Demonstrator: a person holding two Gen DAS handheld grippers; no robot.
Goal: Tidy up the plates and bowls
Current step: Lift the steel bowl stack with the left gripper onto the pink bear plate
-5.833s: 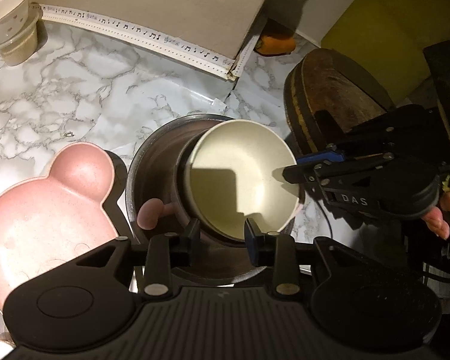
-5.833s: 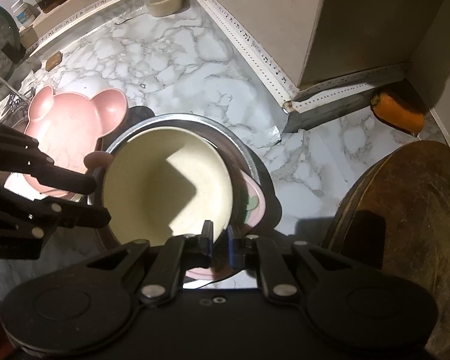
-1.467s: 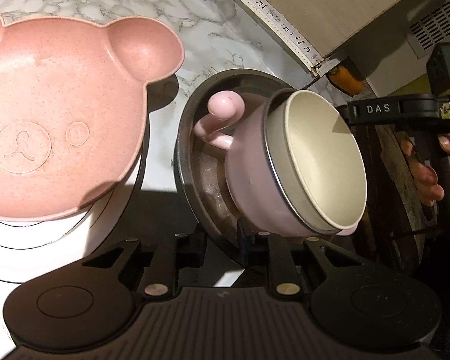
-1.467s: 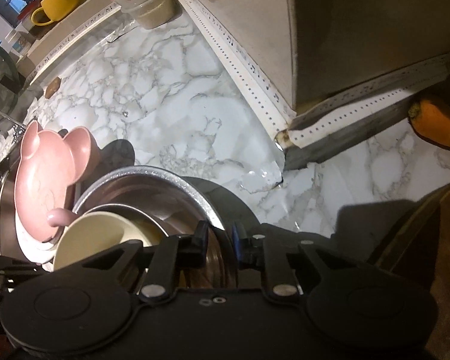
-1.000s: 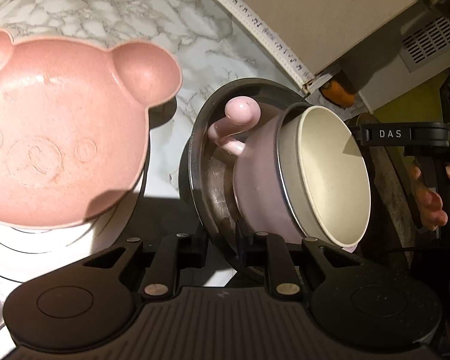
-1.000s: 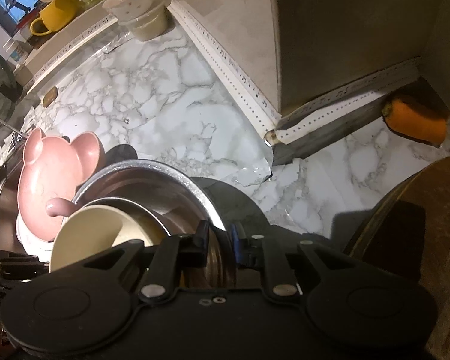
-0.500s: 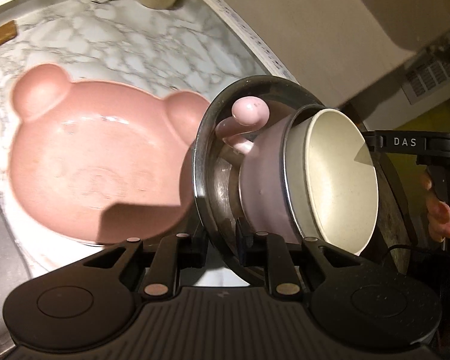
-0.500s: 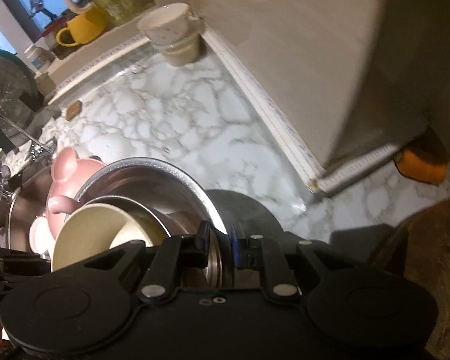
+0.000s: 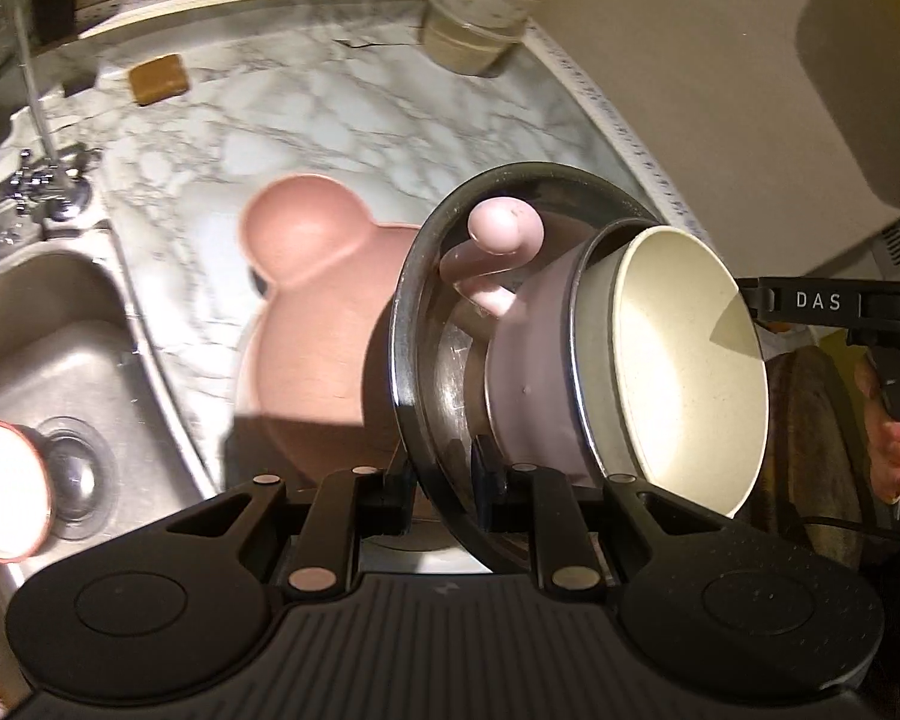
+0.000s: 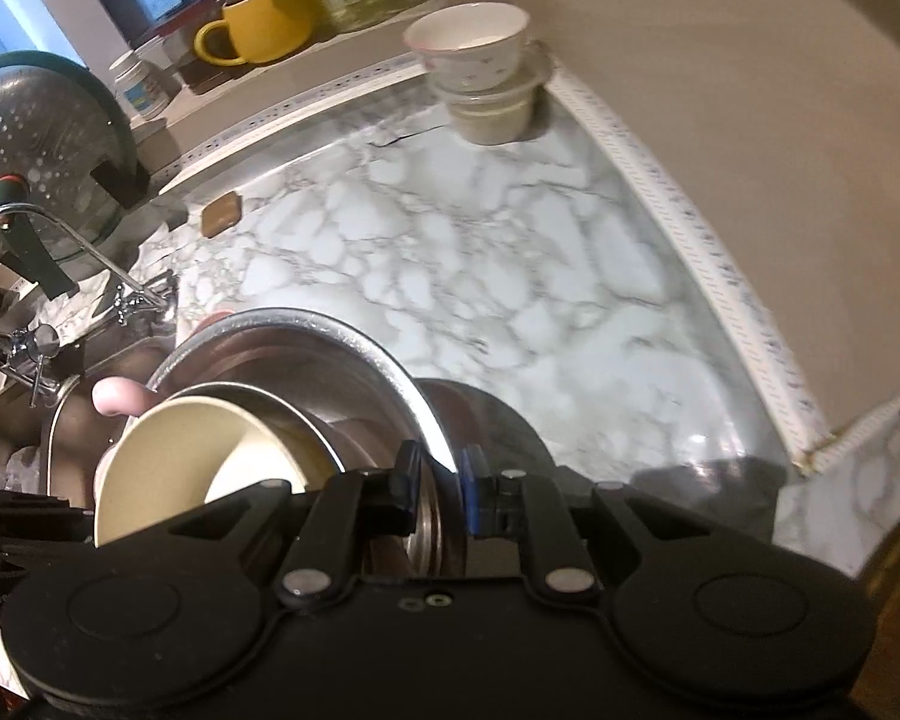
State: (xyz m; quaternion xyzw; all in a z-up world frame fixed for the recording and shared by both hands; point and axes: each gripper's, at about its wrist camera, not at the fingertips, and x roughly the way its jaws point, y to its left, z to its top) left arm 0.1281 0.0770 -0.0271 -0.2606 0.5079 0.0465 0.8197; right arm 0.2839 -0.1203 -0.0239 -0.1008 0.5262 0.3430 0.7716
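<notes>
A steel bowl hangs tilted above the counter, carried by both grippers. Inside it nests a pink bowl with a knob handle, and inside that a cream bowl. My left gripper is shut on the steel rim at its near edge. On the opposite side of the rim my right gripper is shut too. A pink bear-shaped plate lies on the marble counter, partly hidden behind the steel bowl.
A steel sink with a tap sits at left, a round red-rimmed object in it. Stacked cups stand at the counter's far corner by the wall. A yellow mug and colander are by the window.
Both grippers have carried the nested bowls up and across the counter toward the sink; the bear plate has slid behind the steel bowl, and sink, tap and window sill have come into view.
</notes>
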